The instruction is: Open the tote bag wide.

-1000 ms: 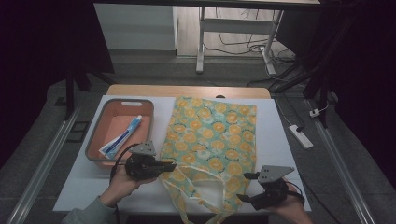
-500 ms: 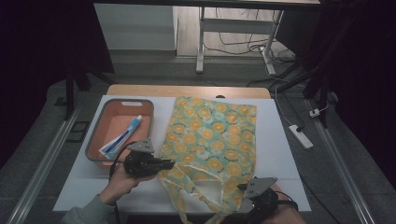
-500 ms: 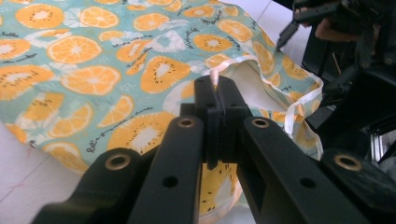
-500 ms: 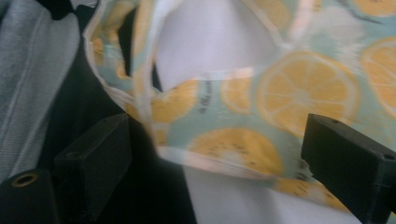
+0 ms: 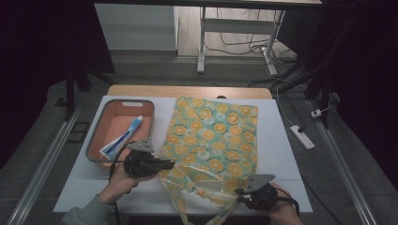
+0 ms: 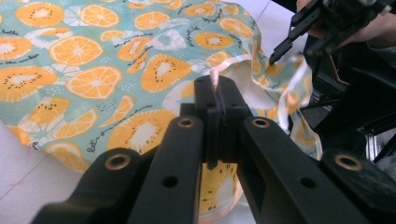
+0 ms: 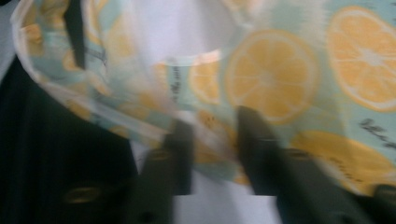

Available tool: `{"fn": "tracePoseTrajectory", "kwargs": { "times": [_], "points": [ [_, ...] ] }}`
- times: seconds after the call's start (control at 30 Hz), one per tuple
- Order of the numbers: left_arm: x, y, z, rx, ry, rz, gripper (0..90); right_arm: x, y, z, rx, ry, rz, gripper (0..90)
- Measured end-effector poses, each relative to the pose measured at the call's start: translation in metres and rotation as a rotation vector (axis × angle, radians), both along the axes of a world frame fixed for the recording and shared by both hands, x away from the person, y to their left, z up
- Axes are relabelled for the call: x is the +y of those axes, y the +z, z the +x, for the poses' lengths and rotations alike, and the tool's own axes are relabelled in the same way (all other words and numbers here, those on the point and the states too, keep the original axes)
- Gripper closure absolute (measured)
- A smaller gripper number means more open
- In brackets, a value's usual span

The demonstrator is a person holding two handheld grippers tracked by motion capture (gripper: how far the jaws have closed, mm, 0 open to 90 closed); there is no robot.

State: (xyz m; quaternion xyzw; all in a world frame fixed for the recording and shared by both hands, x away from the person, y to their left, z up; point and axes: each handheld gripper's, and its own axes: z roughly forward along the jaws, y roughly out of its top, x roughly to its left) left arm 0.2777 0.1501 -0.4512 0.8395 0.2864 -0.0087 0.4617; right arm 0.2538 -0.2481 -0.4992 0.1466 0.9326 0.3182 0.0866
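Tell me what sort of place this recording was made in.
Probably a lab or workshop set up for recording, not a home: a white table flanked by metal rails, a power strip and loose cables on the floor, and a desk frame behind in a dark room.

The turquoise cloth bag printed with orange and kiwi slices [image 6: 116, 60] carried small black script lettering scattered between the fruit. In the left gripper view these words ran along several slices, but they were too small and slanted to be read with certainty. In the right gripper view more of this lettering appeared, blurred. The blue and white toothpaste tube [image 5: 123, 138] bore print too small to read.
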Motion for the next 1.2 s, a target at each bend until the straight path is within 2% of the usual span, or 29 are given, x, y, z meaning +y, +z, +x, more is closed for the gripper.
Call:
{"fn": "tracePoseTrajectory", "kwargs": {
  "times": [0.07, 0.17, 0.33, 0.4, 0.5, 0.57, 0.63, 0.67, 0.73, 0.77, 0.8, 0.9, 0.97, 1.0, 1.03, 1.07, 1.1, 1.13, 1.17, 1.2],
  "points": [
    [0.000, 0.000, 0.000, 0.000, -0.001, -0.001, 88.0, -0.001, 0.002, 0.001, -0.011, 0.002, 0.026, 87.9],
    [0.000, 0.000, 0.000, 0.000, -0.001, -0.001, 88.0, -0.003, 0.008, 0.001, -0.034, -0.012, 0.061, 88.8],
    [0.002, 0.001, -0.001, -0.002, 0.000, -0.017, 87.9, -0.009, 0.026, 0.002, -0.034, -0.024, 0.189, 89.1],
    [0.002, 0.001, -0.001, -0.002, 0.002, -0.021, 88.0, -0.010, 0.030, 0.001, -0.044, -0.023, 0.203, 89.1],
    [0.002, 0.002, -0.001, -0.004, 0.001, -0.027, 88.0, -0.011, 0.041, -0.004, -0.071, -0.024, 0.252, 89.1],
    [0.002, 0.004, -0.003, -0.008, 0.001, -0.031, 88.0, -0.010, 0.044, -0.006, -0.070, -0.024, 0.262, 89.1],
    [0.002, 0.007, -0.005, -0.016, -0.003, -0.040, 88.0, -0.006, 0.056, -0.014, -0.089, -0.013, 0.282, 89.1],
    [0.003, 0.010, -0.006, -0.018, -0.011, -0.053, 88.0, -0.006, 0.056, -0.014, -0.089, -0.013, 0.282, 89.1],
    [0.005, 0.018, -0.010, -0.026, -0.026, -0.090, 88.0, -0.003, 0.075, -0.026, -0.120, 0.023, 0.319, 89.1],
    [0.006, 0.023, -0.013, -0.038, -0.033, -0.100, 88.0, -0.003, 0.075, -0.026, -0.120, 0.023, 0.319, 89.1],
    [0.008, 0.029, -0.015, -0.049, -0.040, -0.115, 88.0, -0.003, 0.090, -0.033, -0.149, 0.048, 0.363, 89.2],
    [0.013, 0.042, -0.020, -0.080, -0.049, -0.158, 87.9, -0.004, 0.109, -0.037, -0.214, 0.033, 0.383, 89.1],
    [0.014, 0.048, -0.020, -0.119, -0.022, -0.139, 87.9, -0.006, 0.118, -0.031, -0.254, 0.006, 0.384, 89.1],
    [0.013, 0.050, -0.017, -0.133, -0.002, -0.126, 87.9, -0.007, 0.120, -0.024, -0.252, -0.012, 0.393, 89.1],
    [0.011, 0.051, -0.009, -0.139, 0.024, -0.115, 87.8, -0.008, 0.121, -0.015, -0.246, -0.034, 0.399, 89.1],
    [0.011, 0.051, -0.009, -0.139, 0.024, -0.115, 87.8, -0.008, 0.121, -0.015, -0.246, -0.034, 0.399, 89.1],
    [0.010, 0.050, -0.003, -0.138, 0.039, -0.108, 87.8, -0.010, 0.118, 0.007, -0.232, -0.089, 0.389, 89.1],
    [0.006, 0.046, 0.011, -0.138, 0.077, -0.084, 87.8, -0.010, 0.115, 0.019, -0.216, -0.116, 0.378, 89.1],
    [0.006, 0.046, 0.011, -0.138, 0.077, -0.084, 87.8, -0.010, 0.115, 0.019, -0.216, -0.116, 0.378, 89.1],
    [0.004, 0.044, 0.018, -0.136, 0.092, -0.074, 87.8, -0.011, 0.105, 0.044, -0.189, -0.164, 0.346, 89.1]
  ]
}}
